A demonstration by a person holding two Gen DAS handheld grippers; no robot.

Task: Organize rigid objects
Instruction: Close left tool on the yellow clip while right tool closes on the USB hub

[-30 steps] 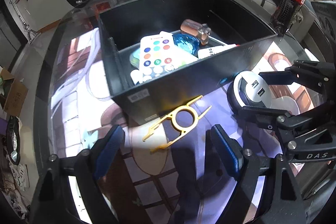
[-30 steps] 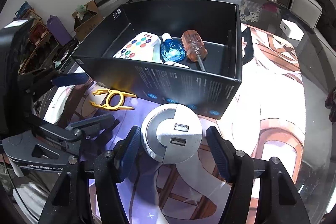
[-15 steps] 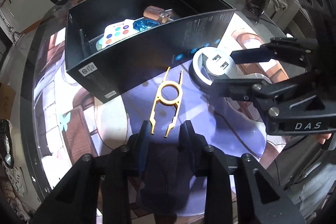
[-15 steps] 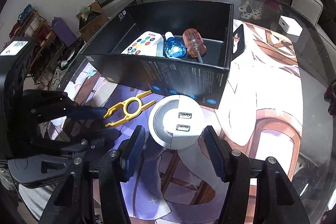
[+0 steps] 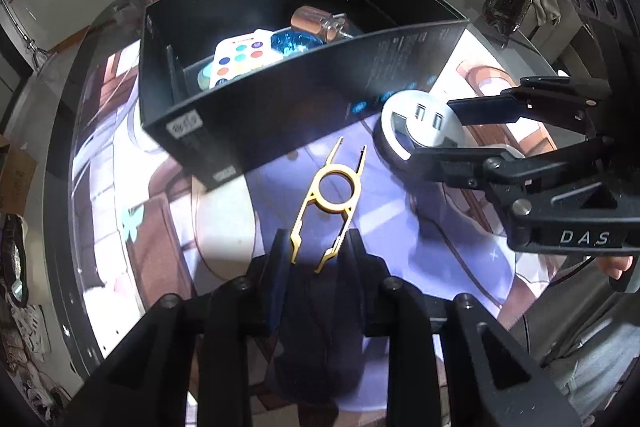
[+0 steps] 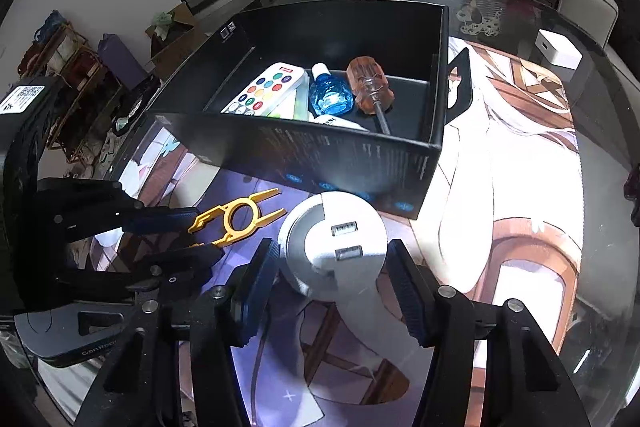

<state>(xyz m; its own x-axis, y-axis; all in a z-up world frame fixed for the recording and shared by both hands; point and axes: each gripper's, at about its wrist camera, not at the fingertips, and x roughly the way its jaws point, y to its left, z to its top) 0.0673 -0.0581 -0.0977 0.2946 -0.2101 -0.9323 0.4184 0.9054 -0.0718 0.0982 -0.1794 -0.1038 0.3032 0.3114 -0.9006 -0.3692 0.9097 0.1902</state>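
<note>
Glass table with anime mat: left gripper jaws just closing, now clamped on yellow tool lower center, right gripper narrowing around USB hub, probably box next.

Bright indoor light, white glare on glass table, heavy fisheye bending, dark corners

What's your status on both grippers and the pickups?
Left gripper just closing, pinching yellow tool. Right gripper closing around round USB hub, contact unclear. Black box right behind both; nothing blocking.
</note>
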